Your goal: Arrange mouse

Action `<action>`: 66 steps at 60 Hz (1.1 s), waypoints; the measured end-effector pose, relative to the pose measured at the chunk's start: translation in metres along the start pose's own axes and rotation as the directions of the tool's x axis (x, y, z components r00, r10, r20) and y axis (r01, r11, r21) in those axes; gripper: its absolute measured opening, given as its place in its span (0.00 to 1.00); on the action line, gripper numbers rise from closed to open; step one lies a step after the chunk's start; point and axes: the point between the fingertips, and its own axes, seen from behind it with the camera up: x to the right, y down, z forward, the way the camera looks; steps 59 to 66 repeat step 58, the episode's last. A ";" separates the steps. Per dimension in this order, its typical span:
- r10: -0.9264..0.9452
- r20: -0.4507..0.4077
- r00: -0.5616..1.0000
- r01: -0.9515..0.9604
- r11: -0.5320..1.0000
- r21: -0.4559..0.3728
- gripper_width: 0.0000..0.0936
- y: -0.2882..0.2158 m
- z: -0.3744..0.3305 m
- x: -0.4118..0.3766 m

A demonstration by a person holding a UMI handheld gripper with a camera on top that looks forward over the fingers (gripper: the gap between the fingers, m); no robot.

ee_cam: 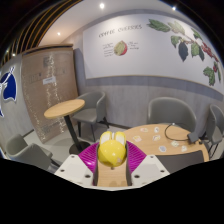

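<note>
A yellow mouse (111,149) sits between my gripper's (111,155) two fingers, whose magenta pads (90,155) press on it from both sides. The gripper is shut on the mouse and holds it up above a wooden table (150,138). The mouse's front points away from me. Its underside is hidden.
The wooden table carries a dark cable (178,130) and a dark flat item (185,159) to the right. A round wooden side table (64,108) stands to the left with grey chairs (92,104) around it. A white wall with a plant mural (190,45) lies beyond.
</note>
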 end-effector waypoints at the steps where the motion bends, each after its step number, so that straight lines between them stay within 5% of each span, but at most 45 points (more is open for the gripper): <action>1: -0.013 -0.017 1.000 0.014 0.999 0.033 0.41 -0.012 -0.010 0.009; 4: -0.036 -0.076 0.996 0.043 0.995 0.093 0.41 -0.044 -0.053 0.046; 9: -0.066 -0.180 0.982 0.084 0.992 0.098 0.41 -0.030 -0.093 0.107; 21: 0.013 -0.332 0.943 -0.064 0.988 -0.142 0.41 0.083 -0.088 0.219; 31: 0.102 -0.300 0.948 -0.186 0.946 -0.266 0.52 0.143 -0.085 0.236; 34: 0.115 -0.269 0.956 -0.183 0.952 -0.244 0.57 0.136 -0.091 0.236; 41: 0.084 -0.257 0.963 -0.138 0.970 -0.201 0.93 0.118 -0.122 0.238; 56: 0.011 -0.191 0.981 -0.026 0.997 -0.076 0.93 0.096 -0.220 0.229; 66: 0.011 -0.190 0.982 -0.024 0.997 -0.070 0.92 0.095 -0.233 0.231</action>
